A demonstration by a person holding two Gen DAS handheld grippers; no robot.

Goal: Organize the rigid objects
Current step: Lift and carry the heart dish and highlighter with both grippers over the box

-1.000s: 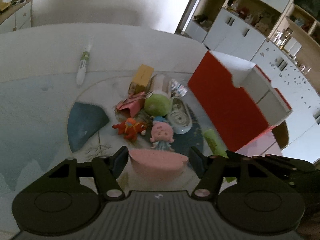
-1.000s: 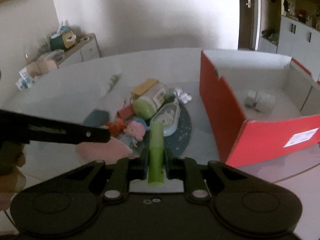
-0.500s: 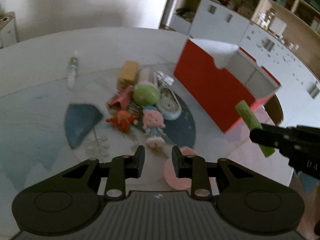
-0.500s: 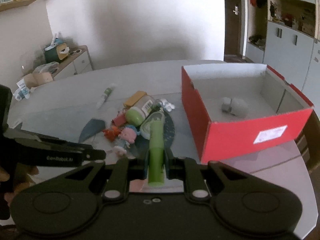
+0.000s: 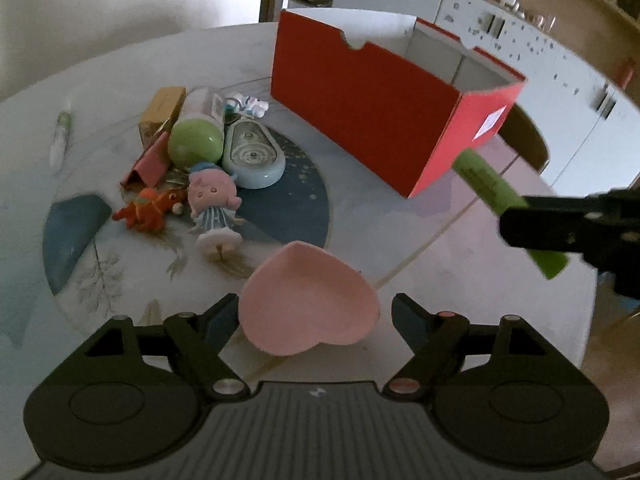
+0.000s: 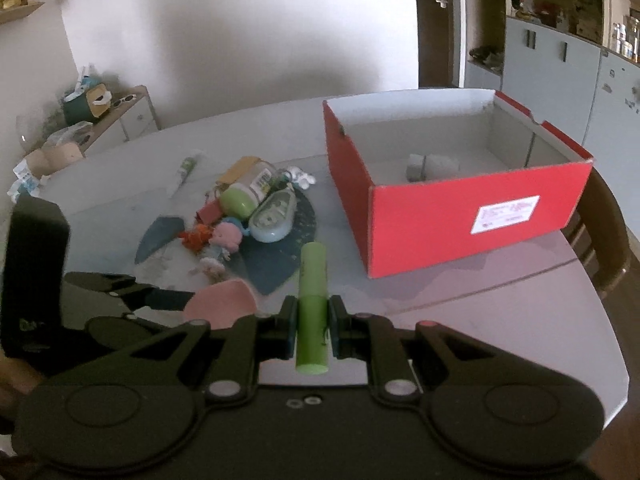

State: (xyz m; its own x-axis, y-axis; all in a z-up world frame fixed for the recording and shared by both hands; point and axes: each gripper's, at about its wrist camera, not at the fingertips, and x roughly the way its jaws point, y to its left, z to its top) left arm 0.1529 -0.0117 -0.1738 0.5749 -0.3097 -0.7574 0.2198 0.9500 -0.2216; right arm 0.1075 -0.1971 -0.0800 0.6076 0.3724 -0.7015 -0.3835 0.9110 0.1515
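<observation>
- Jaws of the left gripper [image 5: 316,312] have just been opening and now stand wide, the pink heart-shaped piece [image 5: 310,306] between them; the pads look clear of its edges.
- Half a second ago those jaws sat narrow, the heart lying right of them.
- Right gripper [image 6: 313,322] stays clamped on the green tube [image 6: 313,308], upright in its jaws.
- Red box [image 6: 460,216] sits far right, a grey object [image 6: 430,166] inside.
- Toy pile [image 5: 200,168] remains left of the box on the table [image 5: 460,280].
</observation>
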